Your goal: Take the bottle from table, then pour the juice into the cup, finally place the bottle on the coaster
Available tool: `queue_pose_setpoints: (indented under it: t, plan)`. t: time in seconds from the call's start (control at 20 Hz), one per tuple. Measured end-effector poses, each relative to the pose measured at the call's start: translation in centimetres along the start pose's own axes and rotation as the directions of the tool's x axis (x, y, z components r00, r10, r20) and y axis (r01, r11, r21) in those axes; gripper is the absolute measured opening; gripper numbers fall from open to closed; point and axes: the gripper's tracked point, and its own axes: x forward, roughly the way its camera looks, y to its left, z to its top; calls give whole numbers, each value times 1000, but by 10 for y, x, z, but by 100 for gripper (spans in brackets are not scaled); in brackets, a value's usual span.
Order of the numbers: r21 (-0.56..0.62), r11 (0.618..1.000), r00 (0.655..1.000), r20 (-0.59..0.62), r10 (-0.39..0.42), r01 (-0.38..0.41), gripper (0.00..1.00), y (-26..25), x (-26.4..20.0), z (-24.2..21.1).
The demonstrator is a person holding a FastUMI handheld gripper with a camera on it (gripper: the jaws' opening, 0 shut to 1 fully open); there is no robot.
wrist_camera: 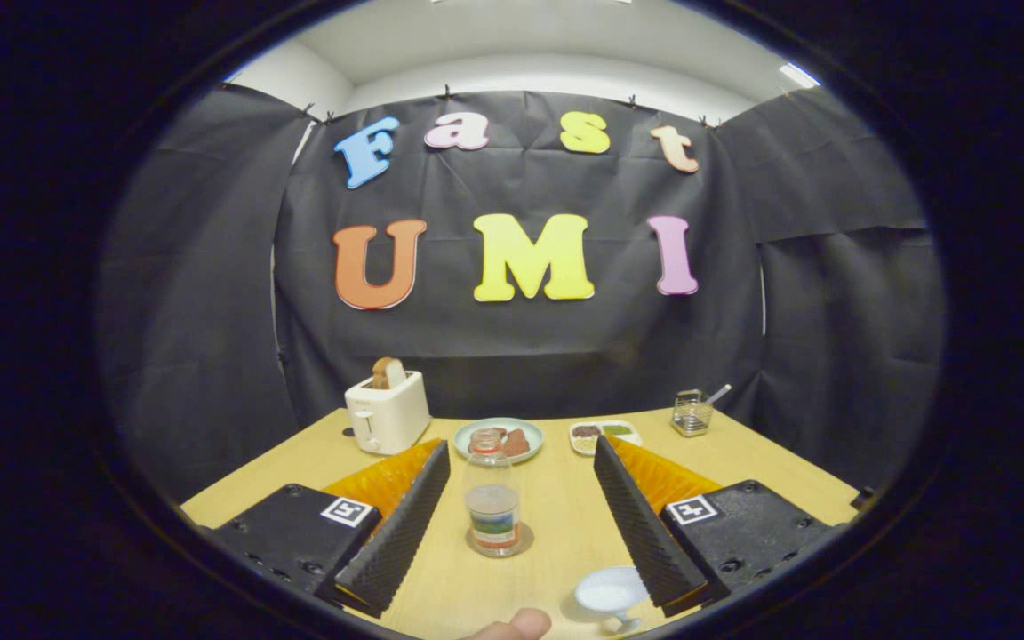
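A clear bottle (492, 498) with a red cap, a coloured label and a low level of brownish juice stands upright on the wooden table (770, 462). A thin round disc under its base looks like the coaster (521, 543). My gripper (521, 447) is open, and its fingers stand wide on either side of the bottle without touching it. A small white cup (612, 591) stands close to the near end of the right finger.
Beyond the fingers stand a white toaster (386, 413) with bread in it, a round plate (532, 430) of food, a small divided dish (604, 436) and a wire basket (692, 413) with a spoon. A person's fingertip (512, 627) shows at the table's near edge.
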Motion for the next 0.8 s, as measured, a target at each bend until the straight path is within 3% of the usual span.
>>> queue_pose_setpoints:
  t: [0.1,0.5,0.8]
  plan:
    - [-7,1000,999,12,-30,30,100,-8,-20,8]
    - [13,1000,1000,-12,27,-27,100,2,-72,2]
    - [64,996,998,25,60,-62,100,-6,-109,35]
